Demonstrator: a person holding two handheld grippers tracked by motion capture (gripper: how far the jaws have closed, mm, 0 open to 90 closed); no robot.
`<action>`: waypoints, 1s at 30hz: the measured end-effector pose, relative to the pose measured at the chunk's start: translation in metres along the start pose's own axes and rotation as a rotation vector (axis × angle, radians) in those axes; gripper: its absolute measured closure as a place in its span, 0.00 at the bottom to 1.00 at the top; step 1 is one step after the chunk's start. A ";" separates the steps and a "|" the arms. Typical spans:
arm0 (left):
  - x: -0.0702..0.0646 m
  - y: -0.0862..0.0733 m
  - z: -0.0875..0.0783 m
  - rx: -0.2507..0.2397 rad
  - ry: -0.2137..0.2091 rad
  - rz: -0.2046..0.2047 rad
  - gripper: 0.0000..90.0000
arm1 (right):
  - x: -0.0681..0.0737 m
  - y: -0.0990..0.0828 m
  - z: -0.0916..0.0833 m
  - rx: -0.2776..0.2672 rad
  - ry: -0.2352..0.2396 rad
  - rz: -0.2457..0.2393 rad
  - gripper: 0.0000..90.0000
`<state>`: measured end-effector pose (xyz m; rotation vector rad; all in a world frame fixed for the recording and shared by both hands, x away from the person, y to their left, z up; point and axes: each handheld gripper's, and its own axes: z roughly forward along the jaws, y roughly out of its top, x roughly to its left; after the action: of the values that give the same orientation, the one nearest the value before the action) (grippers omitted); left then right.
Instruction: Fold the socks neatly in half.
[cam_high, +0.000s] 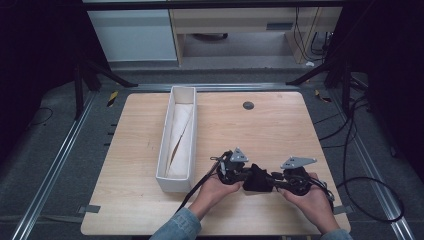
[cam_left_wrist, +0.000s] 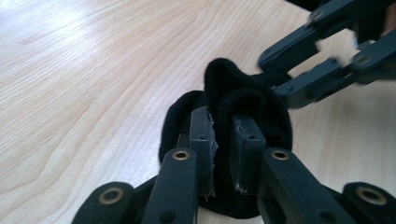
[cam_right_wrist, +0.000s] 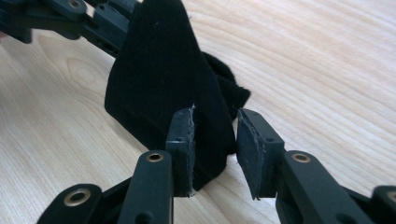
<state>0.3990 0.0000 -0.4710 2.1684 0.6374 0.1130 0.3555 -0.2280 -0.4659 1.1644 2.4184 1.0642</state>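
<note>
right of the white box (cam_high: 176, 145), near the table's (cam_high: 270, 130) front edge, a black cloth (cam_high: 258, 178) sits bunched between both grippers. left gripper (cam_left_wrist: 224, 140) has its jaws pinching a fold of it. right gripper (cam_right_wrist: 215, 140) has jaws spread, a flap between them, touching one pad (cam_right_wrist: 183, 135) but not clamped.

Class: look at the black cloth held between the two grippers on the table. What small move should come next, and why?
Probably close the right gripper on the black cloth. Its jaws stand apart, with a corner of cloth between them, while the left gripper already pinches a fold. With both ends held, the cloth could be lifted toward the white box.
</note>
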 end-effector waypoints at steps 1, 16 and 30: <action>0.001 -0.001 0.001 0.003 0.006 0.000 0.90 | -0.001 0.000 -0.001 -0.008 -0.003 0.001 0.74; 0.012 -0.006 0.014 0.009 0.023 -0.041 0.93 | -0.013 -0.003 0.014 0.037 -0.022 0.014 0.97; 0.017 -0.007 0.019 -0.005 0.017 -0.083 0.93 | -0.018 -0.004 0.027 0.057 -0.023 0.039 0.97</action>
<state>0.4165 -0.0014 -0.4905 2.1347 0.7353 0.0891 0.3785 -0.2301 -0.4893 1.2393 2.4327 0.9940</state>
